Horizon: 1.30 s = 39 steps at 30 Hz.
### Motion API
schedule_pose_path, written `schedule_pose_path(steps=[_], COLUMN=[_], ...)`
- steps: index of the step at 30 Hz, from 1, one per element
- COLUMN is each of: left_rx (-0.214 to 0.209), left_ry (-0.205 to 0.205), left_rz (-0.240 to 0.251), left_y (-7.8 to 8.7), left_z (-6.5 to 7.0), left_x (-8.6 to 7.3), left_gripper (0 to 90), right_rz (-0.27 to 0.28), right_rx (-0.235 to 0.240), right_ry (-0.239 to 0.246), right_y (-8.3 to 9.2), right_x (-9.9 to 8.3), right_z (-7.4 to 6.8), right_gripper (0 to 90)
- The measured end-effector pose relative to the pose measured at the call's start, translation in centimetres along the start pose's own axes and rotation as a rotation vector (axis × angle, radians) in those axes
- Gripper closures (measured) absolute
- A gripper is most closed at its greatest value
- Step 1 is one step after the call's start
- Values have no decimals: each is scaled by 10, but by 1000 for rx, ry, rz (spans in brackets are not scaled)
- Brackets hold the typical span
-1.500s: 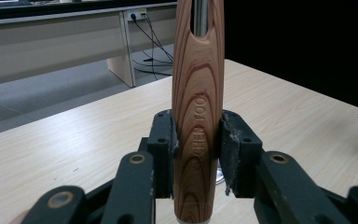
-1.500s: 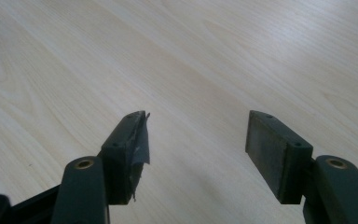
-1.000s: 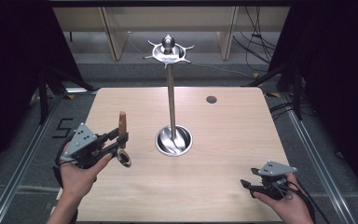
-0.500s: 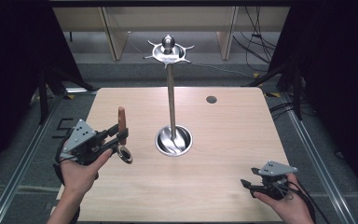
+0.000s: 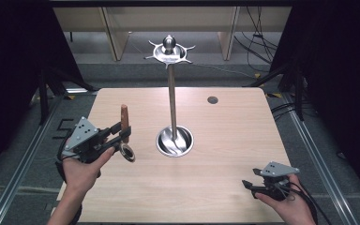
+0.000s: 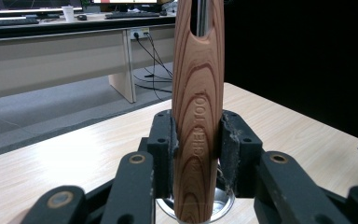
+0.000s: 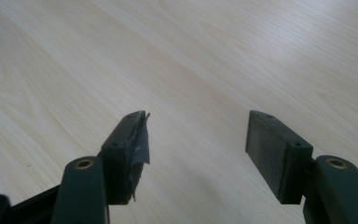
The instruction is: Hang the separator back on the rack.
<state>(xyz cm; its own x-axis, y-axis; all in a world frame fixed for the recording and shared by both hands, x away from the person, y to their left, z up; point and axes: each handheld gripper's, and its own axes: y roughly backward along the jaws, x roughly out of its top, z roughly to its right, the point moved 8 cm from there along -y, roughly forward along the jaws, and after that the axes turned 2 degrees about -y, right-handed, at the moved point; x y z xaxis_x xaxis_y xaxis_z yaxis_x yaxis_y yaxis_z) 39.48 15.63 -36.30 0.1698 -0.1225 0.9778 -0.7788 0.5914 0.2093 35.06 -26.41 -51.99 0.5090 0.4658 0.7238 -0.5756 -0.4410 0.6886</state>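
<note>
My left gripper point(image 5: 121, 136) hovers over the left side of the wooden table point(image 5: 225, 140), shut on a utensil. The utensil's wooden handle point(image 5: 124, 116) stands upright above the jaws, and its metal ring head point(image 5: 128, 153) hangs below them. Both pads press on the grained handle point(image 6: 198, 107) in the left gripper view. A tall metal hanging stand point(image 5: 172, 98) rises from a round base point(image 5: 174, 141) at the table's middle, with a hooked crown point(image 5: 169, 49) on top. My right gripper point(image 5: 249, 184) rests near the front right corner, open point(image 7: 198, 149) and with nothing between its jaws.
A small dark disc point(image 5: 212, 100) lies on the table behind and to the right of the stand. Metal rails point(image 5: 23, 159) run along the floor on both sides. Cables point(image 5: 258, 42) and desk legs lie beyond the far edge.
My left hand has drifted slightly with the utensil, and the handle stays upright. The right gripper has not moved.
</note>
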Motion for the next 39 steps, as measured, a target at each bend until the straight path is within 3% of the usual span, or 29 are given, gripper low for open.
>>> schedule_pose_path(steps=[4,12,39], left_rx=[-5,-5,-16], left_ry=[-15,-1,-12], left_rz=[-12,3,28], left_y=[0,-3,-11], left_z=[-1,0,2], left_x=[1,6,24], left_gripper=[670,670,670], right_rz=[1,1,4], right_rx=[-1,-1,-3], right_ry=[-3,-4,0], right_y=[0,0,0], right_x=[0,0,0], right_z=[0,0,1], right_gripper=[393,392,391])
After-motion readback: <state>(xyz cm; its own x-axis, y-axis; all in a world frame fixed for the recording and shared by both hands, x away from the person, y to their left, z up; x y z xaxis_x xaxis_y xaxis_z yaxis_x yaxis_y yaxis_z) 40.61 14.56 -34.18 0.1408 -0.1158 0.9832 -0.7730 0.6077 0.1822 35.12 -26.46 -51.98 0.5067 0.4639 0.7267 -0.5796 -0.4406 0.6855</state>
